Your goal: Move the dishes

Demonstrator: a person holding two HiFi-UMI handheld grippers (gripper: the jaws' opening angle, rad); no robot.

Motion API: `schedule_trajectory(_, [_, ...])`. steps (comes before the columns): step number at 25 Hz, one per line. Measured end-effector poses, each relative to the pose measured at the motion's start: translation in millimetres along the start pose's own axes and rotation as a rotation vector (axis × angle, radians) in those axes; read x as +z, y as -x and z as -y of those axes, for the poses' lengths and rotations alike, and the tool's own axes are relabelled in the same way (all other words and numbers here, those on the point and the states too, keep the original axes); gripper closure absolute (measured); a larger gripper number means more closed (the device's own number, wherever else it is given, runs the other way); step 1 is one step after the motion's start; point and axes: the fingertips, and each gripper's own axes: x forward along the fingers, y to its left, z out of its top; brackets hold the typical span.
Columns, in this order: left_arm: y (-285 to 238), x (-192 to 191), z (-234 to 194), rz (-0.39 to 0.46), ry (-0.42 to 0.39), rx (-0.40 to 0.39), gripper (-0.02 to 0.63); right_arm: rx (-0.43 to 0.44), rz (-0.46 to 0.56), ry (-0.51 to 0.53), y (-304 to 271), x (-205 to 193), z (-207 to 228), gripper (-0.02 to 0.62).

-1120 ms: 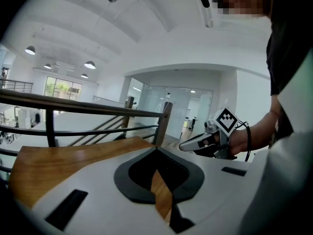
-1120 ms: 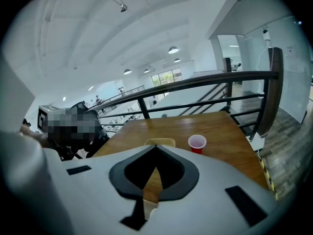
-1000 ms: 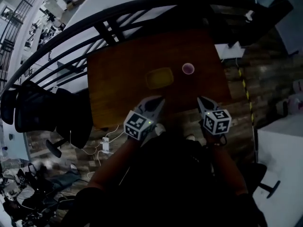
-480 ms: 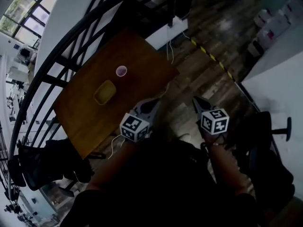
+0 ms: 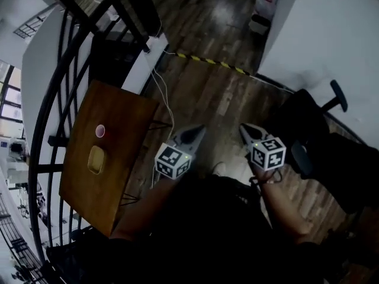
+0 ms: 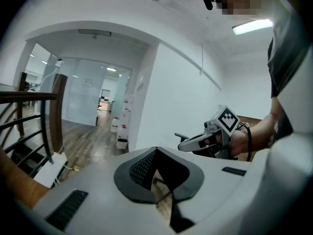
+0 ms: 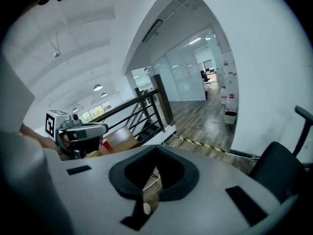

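Left gripper [image 5: 197, 131], right gripper [image 5: 244, 129] both closed, empty, facing off the table [image 5: 118, 120]; better square to the dish [image 5: 95, 159], opening first.

The surface [image 5: 118, 176] stands off to your left, with the cup [image 5: 100, 131] and the dish [image 5: 95, 159] near each other on it. Your left tool [image 5: 195, 132] and right tool [image 5: 245, 129] are side by side over the floor [image 5: 219, 93], with a chair [image 5: 308, 129] to your right.
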Motion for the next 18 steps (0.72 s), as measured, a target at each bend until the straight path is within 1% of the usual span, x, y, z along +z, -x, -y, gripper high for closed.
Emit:
schedule_trajectory(5, [-78.9,6.7,67.0,-0.043,-0.062,-0.205,0.615,-0.153,0.086,-0.102,73.5,-15.3,67.5,0.584])
schedule_trajectory(10, [-147.7,7.4,132.2,-0.085,-0.112,-0.403,0.615,-0.293,0.114,-0.215,133.7,-53.3,123.0,0.584])
schedule_trajectory(13, [-181.8,6.5,165.4,-0.116,-0.134,-0.506,0.615,-0.363,0.120,-0.281,163.6,-70.5,149.1,0.584])
schedule_trajectory(18, [-234.3,7.1,200.6,-0.158,-0.168,-0.651,0.615,-0.474,0.168,-0.366,193.5,-85.3,189.9,0.584])
